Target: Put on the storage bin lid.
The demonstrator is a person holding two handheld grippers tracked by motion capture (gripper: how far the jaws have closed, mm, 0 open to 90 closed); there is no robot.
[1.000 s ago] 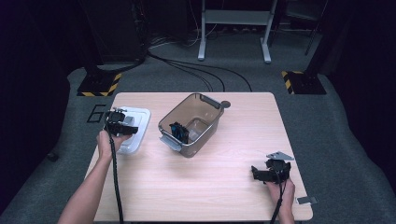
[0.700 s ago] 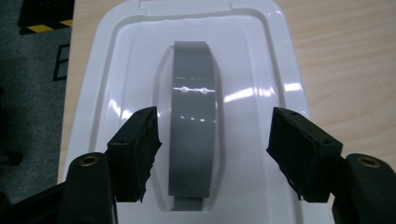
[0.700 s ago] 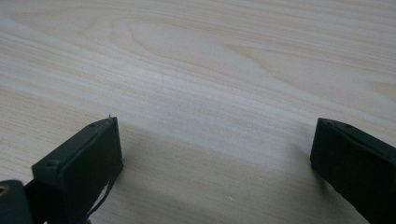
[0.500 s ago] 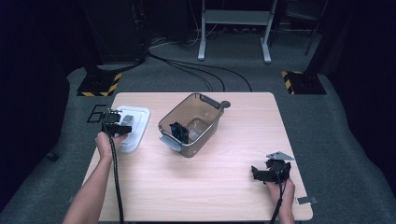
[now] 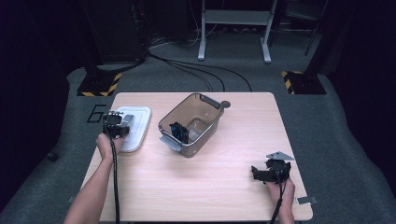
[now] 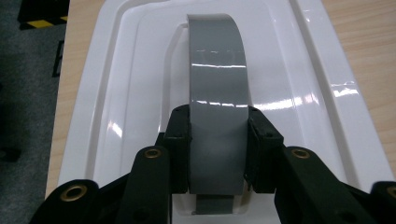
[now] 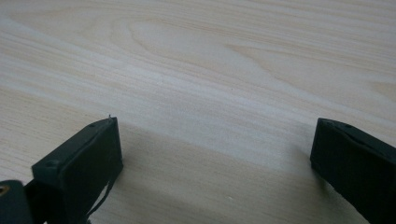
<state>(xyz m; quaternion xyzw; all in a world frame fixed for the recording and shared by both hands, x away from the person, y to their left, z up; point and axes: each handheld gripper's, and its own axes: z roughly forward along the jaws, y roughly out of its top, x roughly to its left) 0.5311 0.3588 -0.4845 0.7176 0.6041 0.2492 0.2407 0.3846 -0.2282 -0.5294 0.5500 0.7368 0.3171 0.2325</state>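
Observation:
A white lid (image 5: 138, 122) lies flat at the table's left edge, with an arched grey handle (image 6: 218, 79) along its middle. My left gripper (image 5: 117, 123) reaches over the lid. Its jaws have just been closing, and its pads (image 6: 180, 140) now press on both sides of the handle, so the left gripper (image 6: 218, 128) is shut on it. My right gripper (image 5: 259, 173) rests low at the table's front right, jaws wide apart. The right gripper (image 7: 217, 144) has bare wood between its fingers.
A translucent grey bin (image 5: 205, 101) with clip handles stands at the middle of the table (image 5: 243, 121), angled, with a black and blue object (image 5: 179, 132) inside. Cables and stand legs (image 5: 233, 32) are on the floor beyond the far edge.
The left gripper has shifted slightly over the lid. The right hand and the bin have kept still.

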